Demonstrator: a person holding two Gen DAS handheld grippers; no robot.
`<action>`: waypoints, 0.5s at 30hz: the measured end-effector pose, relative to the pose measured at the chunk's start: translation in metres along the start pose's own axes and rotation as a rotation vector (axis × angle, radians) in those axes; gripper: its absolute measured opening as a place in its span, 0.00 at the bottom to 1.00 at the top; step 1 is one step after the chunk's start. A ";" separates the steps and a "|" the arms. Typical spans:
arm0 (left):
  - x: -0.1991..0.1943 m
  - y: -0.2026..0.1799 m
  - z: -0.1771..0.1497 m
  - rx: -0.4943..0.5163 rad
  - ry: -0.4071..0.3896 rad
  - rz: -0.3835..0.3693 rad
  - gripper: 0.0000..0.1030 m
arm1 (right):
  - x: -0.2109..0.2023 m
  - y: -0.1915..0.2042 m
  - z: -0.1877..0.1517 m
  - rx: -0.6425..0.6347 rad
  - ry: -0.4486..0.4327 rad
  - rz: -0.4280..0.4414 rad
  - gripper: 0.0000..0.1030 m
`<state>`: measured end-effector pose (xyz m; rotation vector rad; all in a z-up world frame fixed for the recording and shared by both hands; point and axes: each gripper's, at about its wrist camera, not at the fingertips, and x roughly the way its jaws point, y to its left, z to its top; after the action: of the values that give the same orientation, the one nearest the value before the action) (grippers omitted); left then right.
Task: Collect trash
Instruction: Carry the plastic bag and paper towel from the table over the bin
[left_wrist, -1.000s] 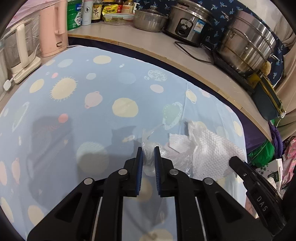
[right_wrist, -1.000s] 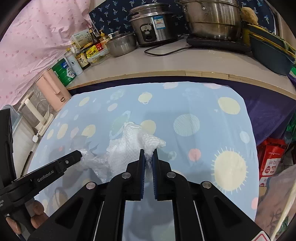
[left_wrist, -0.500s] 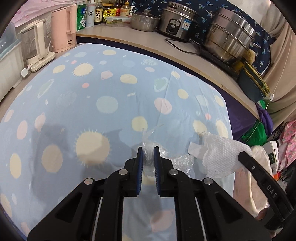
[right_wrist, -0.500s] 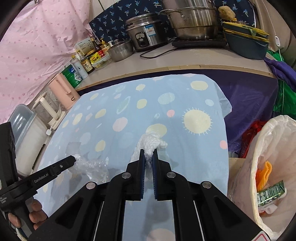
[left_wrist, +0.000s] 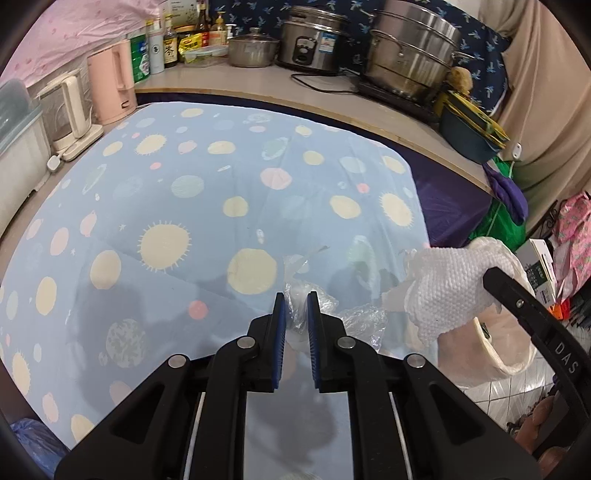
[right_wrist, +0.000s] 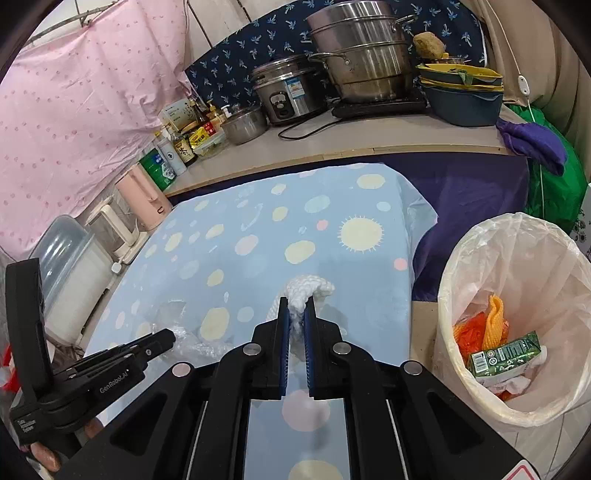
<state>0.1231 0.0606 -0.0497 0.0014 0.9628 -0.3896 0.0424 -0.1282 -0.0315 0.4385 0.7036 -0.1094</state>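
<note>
Compared with a second ago, both pairs of tongs have lifted their loads off the blue spotted cloth (left_wrist: 207, 229) and carried them toward its right-hand end. Earlier the white paper towel and the clear plastic lay crumpled together on the cloth; now the two pieces hang apart in the air, each in its own grip. The bin, unseen a second ago, now fills the right side of the right wrist view.

The left tongs (left_wrist: 295, 314) are closed narrowly on one piece of crumpled clear plastic wrap (left_wrist: 354, 317), which trails out to the right of the blue pads. The right tongs (right_wrist: 295, 317) are pinched tight on one white paper towel (right_wrist: 306, 291), its bunched end poking up between the pads. In the left wrist view the towel hangs near the cloth's right edge, with the bin rim just below it.

One trash bin (right_wrist: 480, 391), lined with a pale bag, stands on the floor beside the counter's right end. Inside it lie one green carton (right_wrist: 506, 354), some orange netting (right_wrist: 487, 325) and some white scraps.

On the back counter (right_wrist: 369, 144) stand two large steel cookers and one smaller steel pot, one pink kettle (left_wrist: 110, 85) and one white kettle (left_wrist: 70, 107).
</note>
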 end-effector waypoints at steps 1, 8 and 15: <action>-0.002 -0.005 -0.001 0.006 -0.001 -0.003 0.11 | -0.006 -0.002 0.000 0.002 -0.010 0.001 0.07; -0.018 -0.036 -0.009 0.055 -0.011 -0.027 0.11 | -0.045 -0.023 0.001 0.032 -0.078 -0.005 0.07; -0.029 -0.068 -0.012 0.107 -0.025 -0.051 0.11 | -0.079 -0.054 0.006 0.077 -0.145 -0.046 0.07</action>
<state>0.0769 0.0082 -0.0221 0.0692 0.9180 -0.4863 -0.0271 -0.1832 0.0046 0.4831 0.5682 -0.2101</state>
